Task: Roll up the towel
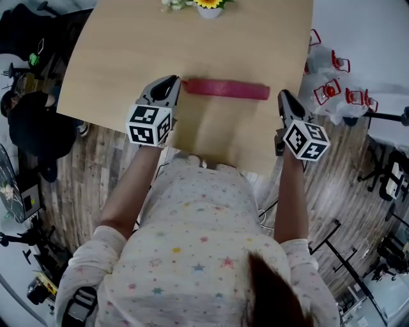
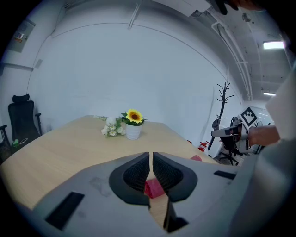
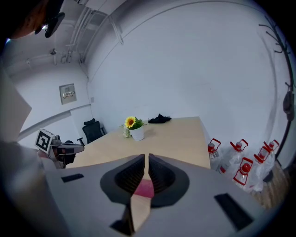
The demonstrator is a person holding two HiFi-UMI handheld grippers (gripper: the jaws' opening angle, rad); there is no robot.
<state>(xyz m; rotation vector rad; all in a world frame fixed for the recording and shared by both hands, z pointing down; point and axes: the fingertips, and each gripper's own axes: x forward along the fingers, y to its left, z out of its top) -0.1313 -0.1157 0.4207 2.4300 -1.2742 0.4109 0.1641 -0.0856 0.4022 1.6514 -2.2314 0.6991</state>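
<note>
A red towel (image 1: 225, 89) lies rolled into a long tube across the wooden table (image 1: 128, 57), near its front edge. My left gripper (image 1: 174, 82) hangs just off the roll's left end, raised above the table, with its jaws shut and nothing between them. My right gripper (image 1: 283, 96) is off the roll's right end, past the table's corner, also shut and holding nothing. In the left gripper view the left gripper (image 2: 151, 155) has the towel (image 2: 155, 189) showing below its jaws. Likewise the right gripper (image 3: 146, 157) has the towel (image 3: 144, 189) below its jaws.
A white pot with a sunflower (image 1: 209, 6) stands at the table's far edge. Several clear bottles with red handles (image 1: 332, 89) stand on the floor to the right. A black cloth (image 3: 160, 119) lies on the far corner. A black office chair (image 2: 21, 118) stands to the left.
</note>
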